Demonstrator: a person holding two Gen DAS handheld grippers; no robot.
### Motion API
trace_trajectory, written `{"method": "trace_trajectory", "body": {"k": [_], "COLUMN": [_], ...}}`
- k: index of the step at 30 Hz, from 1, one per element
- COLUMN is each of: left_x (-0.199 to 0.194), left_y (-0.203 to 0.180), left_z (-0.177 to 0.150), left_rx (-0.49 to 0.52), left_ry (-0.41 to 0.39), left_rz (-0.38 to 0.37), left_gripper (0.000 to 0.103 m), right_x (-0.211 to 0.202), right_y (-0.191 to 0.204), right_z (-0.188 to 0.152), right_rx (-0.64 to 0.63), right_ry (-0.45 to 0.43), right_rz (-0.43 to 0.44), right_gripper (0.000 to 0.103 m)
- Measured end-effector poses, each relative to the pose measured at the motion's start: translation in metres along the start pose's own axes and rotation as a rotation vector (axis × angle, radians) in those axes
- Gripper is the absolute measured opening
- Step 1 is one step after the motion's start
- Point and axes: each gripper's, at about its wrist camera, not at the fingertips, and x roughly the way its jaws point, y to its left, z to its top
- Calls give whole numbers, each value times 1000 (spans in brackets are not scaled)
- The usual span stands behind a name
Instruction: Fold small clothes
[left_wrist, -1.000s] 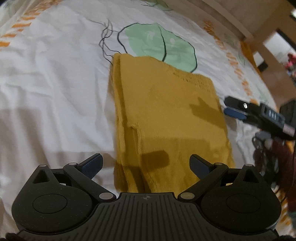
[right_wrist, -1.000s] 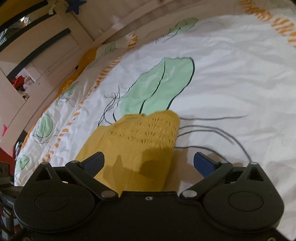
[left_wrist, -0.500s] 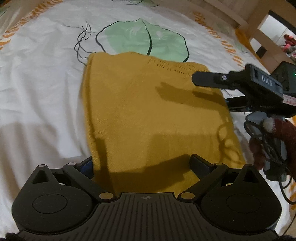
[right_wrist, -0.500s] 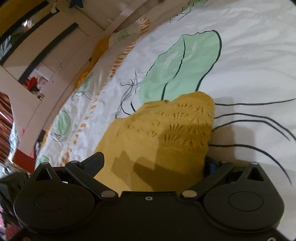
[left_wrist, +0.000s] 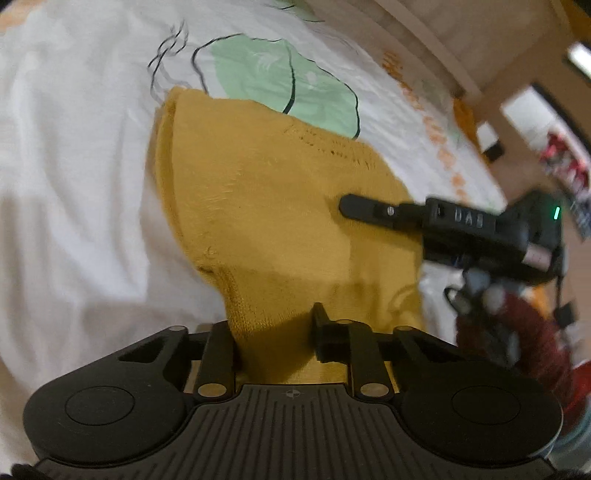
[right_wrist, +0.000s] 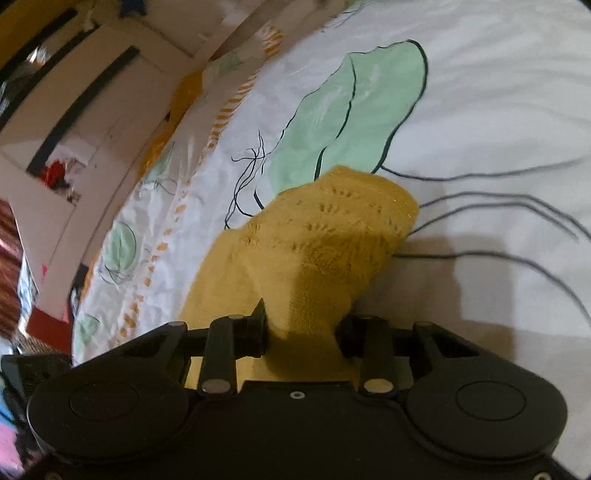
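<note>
You have the mustard knit garment (left_wrist: 280, 206) lying already part-folded on the bed sheet (left_wrist: 74, 184), and both claws are clamped on it: your left claw (left_wrist: 275, 332) pinches the near edge, your right claw (right_wrist: 301, 332) grips the lacy end. This looks like the pick-up for the next fold. Lift both ends evenly, carry them over together, and keep the layers aligned

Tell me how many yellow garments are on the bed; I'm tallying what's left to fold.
1: the yellow knit garment lies on the white printed bedsheet, pinched at one edge by the left gripper and at another by the right gripper. Others may lie out of view.
</note>
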Motion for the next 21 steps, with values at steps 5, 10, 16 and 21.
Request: {"method": "trace_trajectory", "body": {"k": [5,10,16,21], "left_x": [-21,-42,-64,-56], "left_y": [-10,-32,-47,-26], "left_z": [-13,-51,-103,-116], "left_rx": [-40,-8,14,-6], "left_ry": [9,46,53,24], "left_rz": [-83,-134,-127,55], "left_gripper": [19,19,19,20], "right_x": [-29,-77,-122,-145], "right_y": [21,38,39,31], "right_z": [-12,-47,-97,-116], "right_rx": [13,13,50,42], "right_ry": [-4,-2,25,-83], "right_rz": [-47,-76,-84,-204], "right_gripper": [43,42,41,43]}}
